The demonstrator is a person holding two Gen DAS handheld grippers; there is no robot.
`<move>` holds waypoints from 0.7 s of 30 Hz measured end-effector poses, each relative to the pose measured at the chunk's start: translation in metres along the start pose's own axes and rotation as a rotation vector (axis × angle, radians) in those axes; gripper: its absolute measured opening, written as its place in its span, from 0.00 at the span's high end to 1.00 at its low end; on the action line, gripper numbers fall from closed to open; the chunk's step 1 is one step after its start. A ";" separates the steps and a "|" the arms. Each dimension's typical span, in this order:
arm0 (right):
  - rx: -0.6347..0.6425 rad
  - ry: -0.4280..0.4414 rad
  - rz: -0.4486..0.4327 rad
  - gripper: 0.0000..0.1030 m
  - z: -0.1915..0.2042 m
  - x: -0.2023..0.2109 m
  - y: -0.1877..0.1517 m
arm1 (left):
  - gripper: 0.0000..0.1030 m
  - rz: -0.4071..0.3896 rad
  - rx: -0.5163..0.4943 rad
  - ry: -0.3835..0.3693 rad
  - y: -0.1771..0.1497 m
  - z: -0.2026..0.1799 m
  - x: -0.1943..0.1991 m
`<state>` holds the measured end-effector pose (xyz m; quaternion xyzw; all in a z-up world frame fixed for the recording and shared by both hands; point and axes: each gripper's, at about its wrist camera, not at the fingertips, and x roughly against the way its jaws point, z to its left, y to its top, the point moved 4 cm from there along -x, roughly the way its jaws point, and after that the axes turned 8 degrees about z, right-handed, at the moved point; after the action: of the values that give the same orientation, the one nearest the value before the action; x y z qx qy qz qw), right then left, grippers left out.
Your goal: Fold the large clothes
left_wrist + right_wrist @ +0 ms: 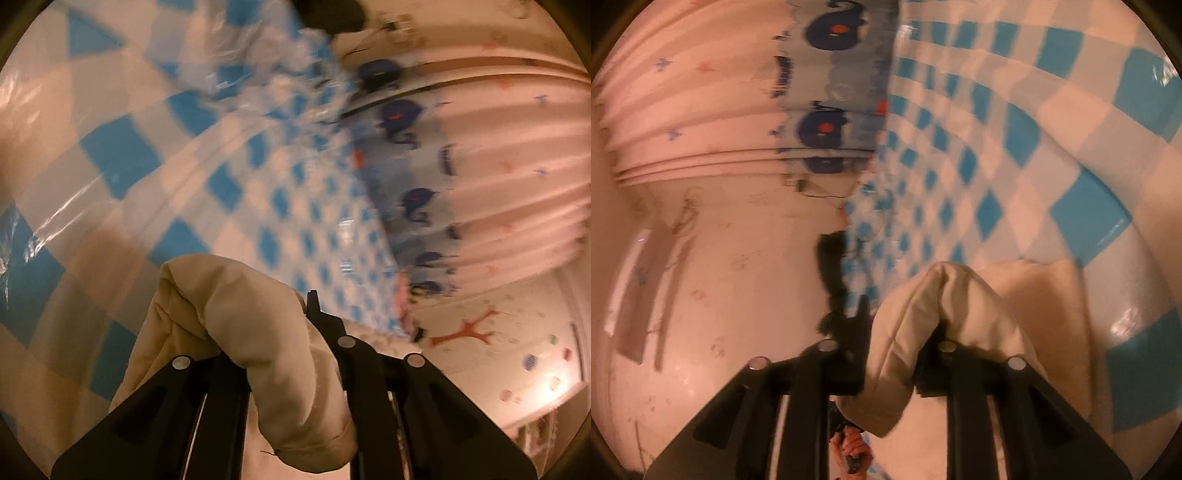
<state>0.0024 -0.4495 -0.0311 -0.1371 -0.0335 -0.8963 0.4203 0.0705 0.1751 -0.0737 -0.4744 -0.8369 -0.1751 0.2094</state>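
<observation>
A cream padded garment [236,332] is bunched between the fingers of my left gripper [266,343], which is shut on it and holds it up above the blue and white checked cover [122,155]. In the right wrist view the same cream garment [923,325] is pinched in my right gripper [901,343], also shut on it and raised. Its cloth hangs down past the right gripper's fingers. Both views are tilted and blurred by motion.
The checked cover [1052,155] lies under clear plastic that glints. Pink curtains [517,177] with a blue patterned band [831,85] hang beyond it. A pale wall [738,277] with small decorations stands at the side. A hand [853,446] shows low between the right gripper's arms.
</observation>
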 end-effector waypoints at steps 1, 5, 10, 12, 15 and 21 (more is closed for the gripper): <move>-0.009 -0.016 0.004 0.74 -0.004 -0.003 0.001 | 0.89 0.004 -0.003 0.031 0.000 0.005 -0.007; -0.065 -0.020 0.005 0.59 -0.021 -0.012 0.005 | 0.83 0.010 -0.029 0.108 0.002 0.003 -0.018; -0.035 -0.025 -0.013 0.29 -0.011 -0.008 0.008 | 0.58 0.034 -0.057 0.110 0.008 -0.013 -0.018; -0.021 -0.059 -0.003 0.27 -0.011 -0.010 0.008 | 0.39 0.013 -0.023 0.055 0.011 -0.014 -0.014; -0.010 -0.102 0.008 0.27 -0.012 -0.012 0.006 | 0.22 -0.069 0.146 -0.118 0.022 -0.002 0.003; 0.222 -0.289 -0.069 0.27 0.035 -0.006 -0.012 | 0.20 -0.149 -0.092 0.025 0.007 -0.059 0.028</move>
<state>0.0047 -0.4306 0.0017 -0.2160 -0.1970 -0.8720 0.3927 0.0751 0.1697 -0.0087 -0.4176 -0.8583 -0.2343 0.1844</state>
